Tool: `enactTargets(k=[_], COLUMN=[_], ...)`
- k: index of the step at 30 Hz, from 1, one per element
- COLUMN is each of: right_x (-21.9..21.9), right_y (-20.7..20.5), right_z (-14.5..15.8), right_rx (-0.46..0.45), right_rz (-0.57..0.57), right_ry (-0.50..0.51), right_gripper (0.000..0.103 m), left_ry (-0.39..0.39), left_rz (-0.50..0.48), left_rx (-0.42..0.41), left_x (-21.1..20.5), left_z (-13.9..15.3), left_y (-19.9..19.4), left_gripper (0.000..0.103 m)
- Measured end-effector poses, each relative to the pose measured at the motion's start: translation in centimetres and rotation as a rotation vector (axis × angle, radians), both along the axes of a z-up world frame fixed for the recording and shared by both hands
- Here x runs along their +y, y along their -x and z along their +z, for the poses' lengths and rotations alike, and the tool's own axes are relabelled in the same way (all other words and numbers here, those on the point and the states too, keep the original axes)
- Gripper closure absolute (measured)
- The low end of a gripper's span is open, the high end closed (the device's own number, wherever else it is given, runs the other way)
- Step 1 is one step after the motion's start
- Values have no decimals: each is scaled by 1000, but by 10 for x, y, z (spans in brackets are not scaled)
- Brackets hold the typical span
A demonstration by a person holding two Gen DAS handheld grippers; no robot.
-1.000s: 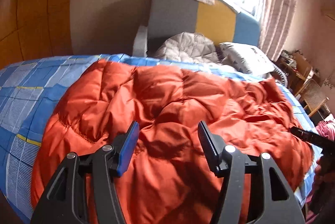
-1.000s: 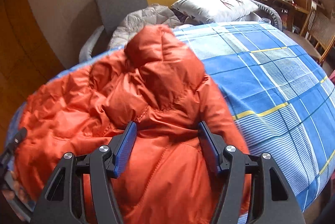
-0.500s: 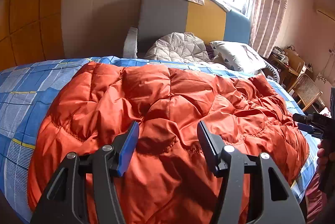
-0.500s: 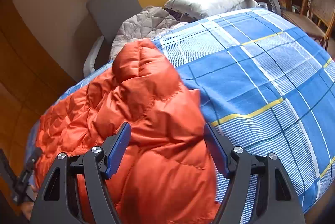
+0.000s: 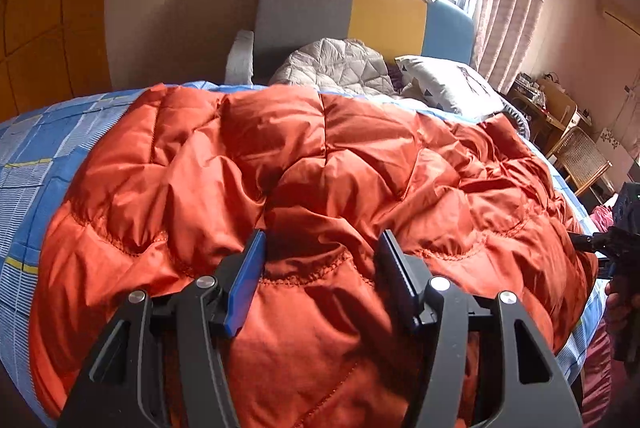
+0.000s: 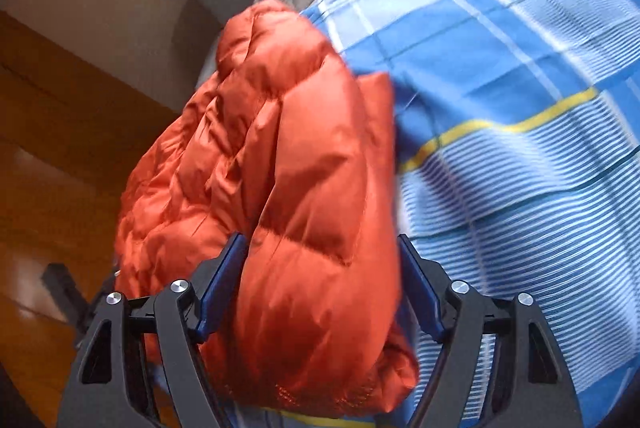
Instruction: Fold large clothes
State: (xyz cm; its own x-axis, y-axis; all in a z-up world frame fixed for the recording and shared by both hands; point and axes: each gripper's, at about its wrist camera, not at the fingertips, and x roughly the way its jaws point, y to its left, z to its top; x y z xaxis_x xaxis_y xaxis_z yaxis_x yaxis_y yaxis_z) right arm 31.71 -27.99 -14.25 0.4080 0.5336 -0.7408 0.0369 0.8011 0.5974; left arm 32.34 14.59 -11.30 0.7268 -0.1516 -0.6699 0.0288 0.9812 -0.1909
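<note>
— Where did things stand?

— My left gripper (image 5: 320, 260) hung with jaws apart over the puffy quilted orange down jacket (image 5: 304, 180), gripping nothing. My right gripper (image 6: 320, 268) straddled its end, unclenched.

— And the folding?

— Barely begun, I judged: the jacket sprawled unfolded across the blue checked bedsheet (image 6: 520, 108).

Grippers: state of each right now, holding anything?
Left gripper: jaws open, over the orange down jacket, nothing held.
Right gripper: jaws open, a jacket fold lies between them, not clamped.
</note>
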Motion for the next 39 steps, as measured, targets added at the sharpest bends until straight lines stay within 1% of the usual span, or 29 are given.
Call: enactTargets(k=[2,5,7,8,9,10,11,13,14,15,16,19,21,22,24,25,26,27,29,30,32,33,35,37,39], right_x=[3,3,4,3,3,5,6,7,4,0,-2,3,8,10,17,17,21,27,30,32,35,32,26,19,11], right_y=[-1,-2,-2,-4,-4,-3,-3,-4,-5,-6,-5,-3,-1,0,0,3,4,4,10,11,14,16,20,26,31], right_z=[-6,-8,-5,-1,7,11,10,1,-5,-13,-14,-17,-14,-13,-7,-3,2,8,25,34,49,57,67,71,64], right_rx=[18,22,25,17,-3,-5,6,54,79,110,101,102,78,69,42,35,17,-4,-40,-62,-102,-125,-148,-161,-145], right_rz=[25,29,40,41,52,69,80,97,81,58,51,69,70,68,75,77,80,83,94,101,99,95,90,85,72], right_ry=[-44,-60,-53,-60,-73,-71,-69,-72,-70,-88,-107,-123,-102,-99,-96,-88,-53,-11,38,55,74,79,103,118,131], right_gripper=[29,29,37,46,47,47,47,36,25,25,25,25,39,43,58,62,71,76,81,82,84,84,84,84,84], left_ry=[2,4,-2,-6,-4,-3,-6,-5,-6,-8,-9,-6,-13,-13,-11,-12,-13,-11,-17,-16,24,46,79,107,138], left_rz=[-3,-5,-6,-6,-5,-5,-6,-8,-8,-9,-9,-10,-14,-15,-13,-12,-10,-7,-2,7,15,14,1,-45,-78], left_rx=[6,15,21,23,27,31,32,32,31,31,32,34,34,35,36,36,37,40,44,46,45,26,-17,-64,-64], left_x=[0,0,-1,-1,-1,-1,-2,-2,-2,-2,-2,-1,-2,-2,-2,-2,-3,-3,-4,-4,-2,-3,-7,-23,-39], left_z=[-3,-7,-9,-10,-11,-12,-12,-13,-14,-14,-14,-15,-15,-15,-15,-15,-15,-14,-10,-7,3,10,26,45,52], left_y=[-2,-3,-4,-5,-5,-6,-7,-7,-7,-8,-8,-8,-7,-7,-7,-8,-8,-8,-8,-7,-2,2,12,20,15], left_gripper=[45,44,44,44,44,44,44,44,44,44,44,44,44,44,44,44,44,45,48,53,61,63,63,63,63])
